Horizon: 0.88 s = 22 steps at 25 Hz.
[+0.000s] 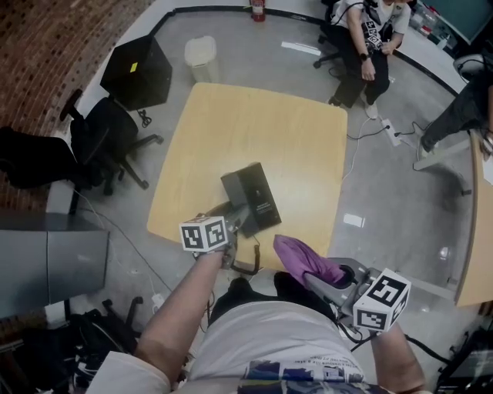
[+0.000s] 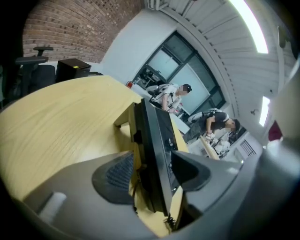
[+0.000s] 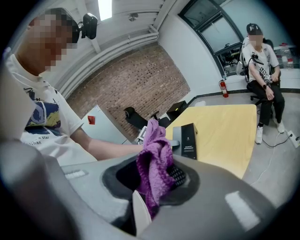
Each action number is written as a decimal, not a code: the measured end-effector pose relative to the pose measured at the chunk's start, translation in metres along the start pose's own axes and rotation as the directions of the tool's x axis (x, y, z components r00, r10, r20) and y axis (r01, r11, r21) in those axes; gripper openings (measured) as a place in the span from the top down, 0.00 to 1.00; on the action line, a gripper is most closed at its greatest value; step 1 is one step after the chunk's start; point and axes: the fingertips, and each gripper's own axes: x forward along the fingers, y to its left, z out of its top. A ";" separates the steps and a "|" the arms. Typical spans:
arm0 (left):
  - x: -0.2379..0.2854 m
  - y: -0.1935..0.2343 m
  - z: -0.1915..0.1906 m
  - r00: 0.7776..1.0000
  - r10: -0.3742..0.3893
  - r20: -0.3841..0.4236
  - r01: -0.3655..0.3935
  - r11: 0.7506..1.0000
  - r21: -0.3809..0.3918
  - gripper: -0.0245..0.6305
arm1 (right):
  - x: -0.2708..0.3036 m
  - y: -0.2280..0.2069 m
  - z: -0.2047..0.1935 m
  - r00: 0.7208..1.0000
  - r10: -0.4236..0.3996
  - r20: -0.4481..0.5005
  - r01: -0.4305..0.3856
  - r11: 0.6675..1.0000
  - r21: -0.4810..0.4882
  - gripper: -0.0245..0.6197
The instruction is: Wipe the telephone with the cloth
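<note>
Item: one dark telephone [image 1: 252,198], on the pale wooden tabletop [image 1: 254,115] near its edge closest to me; one purple cloth [image 1: 304,260], off the tabletop beyond that same edge.

My left hand-held gripper [image 1: 235,219]: the head view showed it only at the telephone's near end. Its own view showed the jaws wide apart with the telephone edge-on between them and bare wood visible between one pad and the casing.

My right hand-held gripper [image 1: 317,275]: its own view showed the jaws closed on the cloth, which bunched up above them.

Room: grey floor, brick wall [image 3: 140,84], one black office chair [image 1: 108,138], one bin [image 1: 202,58], one fire extinguisher [image 1: 257,9]. Two other persons, one seated [image 1: 366,38], one at the right edge [image 1: 462,108].
</note>
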 end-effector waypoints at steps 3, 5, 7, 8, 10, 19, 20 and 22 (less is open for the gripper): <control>-0.008 0.005 -0.002 0.999 0.046 0.008 -0.046 0.999 -0.006 0.51 | -0.003 -0.008 0.001 1.000 0.017 0.003 -0.017 1.000 -0.014 0.83; -0.018 0.008 -0.002 0.996 0.084 0.028 -0.083 0.996 -0.008 0.50 | -0.006 -0.015 0.002 1.000 0.027 0.001 -0.027 0.999 -0.030 0.83; -0.033 0.011 -0.003 0.989 0.136 0.048 -0.136 0.991 -0.006 0.48 | -0.009 -0.021 0.001 0.999 0.038 -0.010 -0.039 0.998 -0.056 0.83; -0.042 0.010 -0.003 0.985 0.161 0.059 -0.161 0.987 -0.005 0.47 | -0.010 -0.024 0.000 0.999 0.044 -0.017 -0.045 0.996 -0.076 0.83; -0.062 0.002 -0.006 0.977 0.195 0.083 -0.196 0.981 -0.001 0.45 | -0.011 -0.028 -0.003 0.998 0.055 -0.036 -0.059 0.990 -0.126 0.83; -0.138 -0.086 -0.051 0.979 0.125 0.164 -0.128 0.992 0.012 0.48 | 0.001 -0.048 -0.017 0.993 0.095 -0.071 -0.109 0.967 -0.228 0.83; -0.141 -0.100 -0.058 0.983 0.089 0.161 -0.095 0.995 0.029 0.50 | 0.000 -0.047 -0.017 0.994 0.090 -0.063 -0.102 0.966 -0.239 0.83; -0.147 -0.128 -0.071 0.988 0.020 0.151 -0.034 0.995 0.090 0.53 | -0.005 -0.042 -0.018 0.996 0.079 -0.049 -0.089 0.963 -0.256 0.83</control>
